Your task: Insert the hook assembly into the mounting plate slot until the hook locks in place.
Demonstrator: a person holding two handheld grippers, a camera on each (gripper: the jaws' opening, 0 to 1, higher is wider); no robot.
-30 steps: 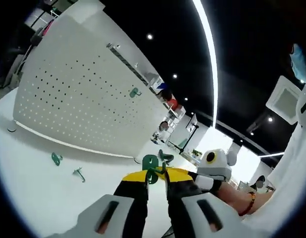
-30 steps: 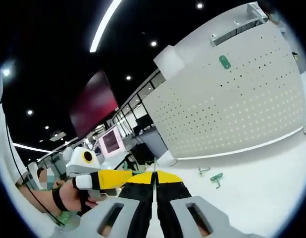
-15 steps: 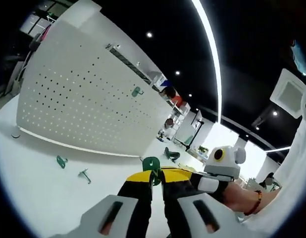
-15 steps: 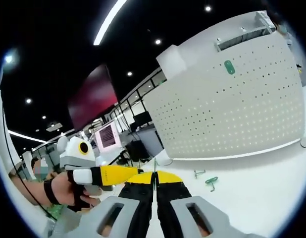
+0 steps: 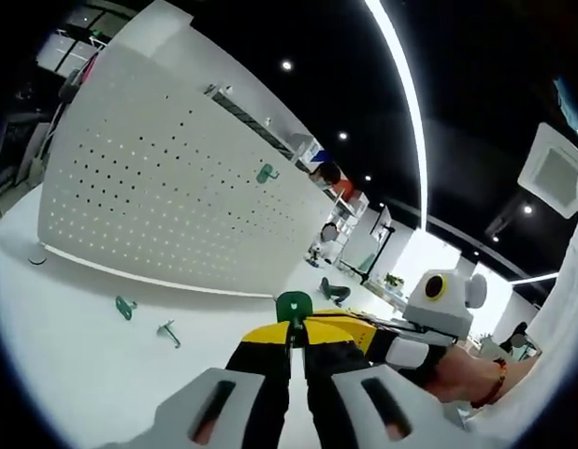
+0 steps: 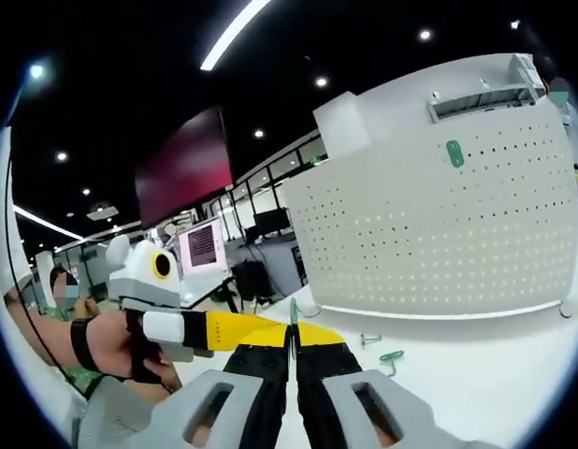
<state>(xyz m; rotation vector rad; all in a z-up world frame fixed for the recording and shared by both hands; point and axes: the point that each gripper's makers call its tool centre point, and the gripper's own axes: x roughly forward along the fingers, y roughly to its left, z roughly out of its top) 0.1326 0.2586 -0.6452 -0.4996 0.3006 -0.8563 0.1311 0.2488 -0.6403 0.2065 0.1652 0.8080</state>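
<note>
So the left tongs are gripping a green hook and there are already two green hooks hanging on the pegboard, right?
Not quite: the pegboard carries one mounted green hook, as the left gripper view shows. Two more loose hooks lie on the table. The left tongs do grip a held hook.

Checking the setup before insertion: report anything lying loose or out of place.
Two green hooks lie loose on the white table in front of the pegboard, where one green hook is already mounted. The left gripper holds another green piece. Nothing looks damaged.
</note>
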